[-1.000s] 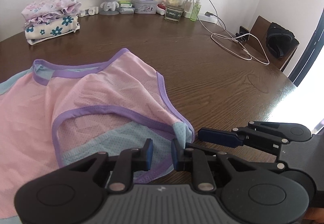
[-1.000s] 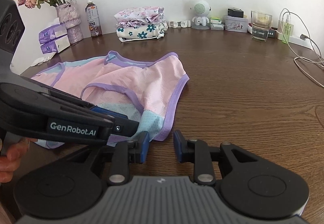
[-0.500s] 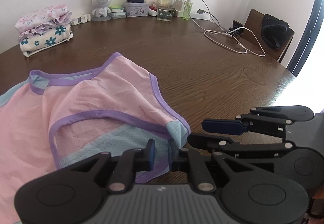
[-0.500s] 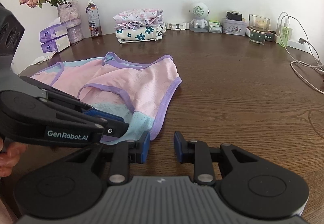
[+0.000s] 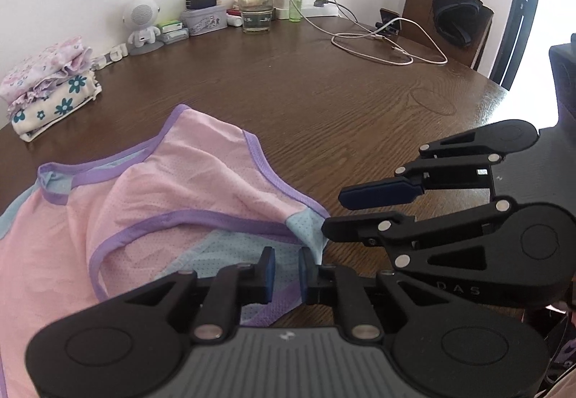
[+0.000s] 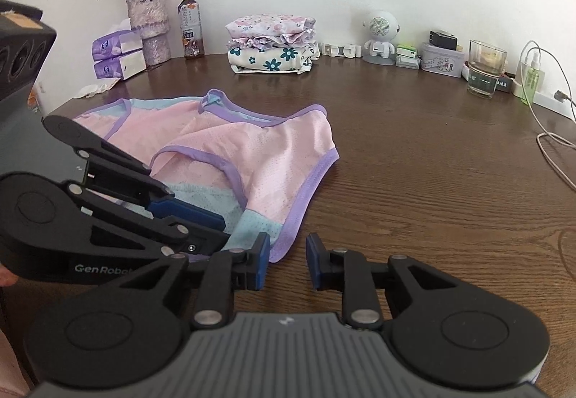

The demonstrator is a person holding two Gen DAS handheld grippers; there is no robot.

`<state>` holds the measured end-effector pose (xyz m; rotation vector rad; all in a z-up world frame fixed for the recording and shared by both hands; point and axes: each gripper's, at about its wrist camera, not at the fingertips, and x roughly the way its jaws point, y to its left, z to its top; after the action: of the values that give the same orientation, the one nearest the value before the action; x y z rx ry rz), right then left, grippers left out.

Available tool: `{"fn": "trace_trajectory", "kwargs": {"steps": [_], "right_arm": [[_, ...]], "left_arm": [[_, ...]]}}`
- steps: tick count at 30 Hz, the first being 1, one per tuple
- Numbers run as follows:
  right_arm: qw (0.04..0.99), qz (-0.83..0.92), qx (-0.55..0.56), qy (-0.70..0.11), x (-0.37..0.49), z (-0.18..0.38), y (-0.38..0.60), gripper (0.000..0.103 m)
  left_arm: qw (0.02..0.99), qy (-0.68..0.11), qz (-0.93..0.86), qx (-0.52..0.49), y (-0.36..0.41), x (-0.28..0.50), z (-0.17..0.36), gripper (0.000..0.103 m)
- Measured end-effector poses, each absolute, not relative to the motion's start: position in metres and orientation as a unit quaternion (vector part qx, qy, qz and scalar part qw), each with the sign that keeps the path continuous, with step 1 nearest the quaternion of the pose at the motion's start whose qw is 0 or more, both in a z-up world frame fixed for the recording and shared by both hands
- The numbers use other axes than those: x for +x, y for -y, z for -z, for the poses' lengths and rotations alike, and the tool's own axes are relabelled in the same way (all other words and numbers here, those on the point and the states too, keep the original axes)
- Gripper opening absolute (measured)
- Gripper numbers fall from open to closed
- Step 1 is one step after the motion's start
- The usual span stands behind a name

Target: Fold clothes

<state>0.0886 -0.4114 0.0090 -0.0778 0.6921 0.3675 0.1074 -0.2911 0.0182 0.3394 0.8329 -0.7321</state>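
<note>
Pink mesh garment (image 5: 187, 189): light, limp; taking purple-bound hem corner. Left tool (image 5: 286, 270) narrow over fabric, grip unclear; right tool (image 6: 286, 263) closing, empty.

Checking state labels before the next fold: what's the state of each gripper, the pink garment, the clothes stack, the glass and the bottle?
left gripper: nearly closed, garment hem in the gap; grip unclear.
right gripper: open, jaws closing, nothing between them.
pink garment: lying rumpled on the table, not neatly folded.
clothes stack: folded, piled by the wall.
glass: upright, part full.
bottle: upright, capped.
</note>
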Motion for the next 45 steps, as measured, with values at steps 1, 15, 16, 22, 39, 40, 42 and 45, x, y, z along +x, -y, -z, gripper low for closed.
{"fn": "trace_trajectory", "kwargs": {"steps": [1, 15, 16, 22, 39, 40, 42, 45], "right_arm": [[0.921, -0.187, -0.045, -0.339, 0.09, -0.01, 0.412, 0.023], [0.89, -0.252, -0.113, -0.363, 0.109, -0.01, 0.4, 0.019], [0.89, -0.253, -0.111, -0.364, 0.11, -0.009, 0.4, 0.017], [0.892, -0.251, -0.095, -0.364, 0.11, -0.006, 0.404, 0.008], [0.904, -0.225, -0.024, -0.362, 0.107, -0.002, 0.418, 0.006], [0.904, -0.226, -0.022, -0.361, 0.106, -0.002, 0.418, 0.006], [0.905, -0.227, -0.018, -0.359, 0.104, -0.003, 0.418, 0.006], [0.908, -0.228, -0.014, -0.352, 0.101, -0.006, 0.418, 0.006]], "left_arm": [[0.835, -0.393, 0.35, 0.164, 0.291, 0.107, -0.019, 0.012], [0.8, -0.382, 0.406, 0.223, 0.292, 0.113, -0.021, 0.014], [0.799, -0.383, 0.408, 0.222, 0.293, 0.114, -0.021, 0.014], [0.787, -0.402, 0.426, 0.197, 0.292, 0.122, -0.018, 0.014], [0.817, -0.378, 0.397, 0.179, 0.277, 0.11, -0.028, 0.007], [0.816, -0.383, 0.395, 0.175, 0.278, 0.113, -0.028, 0.008], [0.815, -0.392, 0.392, 0.166, 0.279, 0.117, -0.026, 0.015], [0.809, -0.397, 0.401, 0.164, 0.283, 0.121, -0.023, 0.017]]}}
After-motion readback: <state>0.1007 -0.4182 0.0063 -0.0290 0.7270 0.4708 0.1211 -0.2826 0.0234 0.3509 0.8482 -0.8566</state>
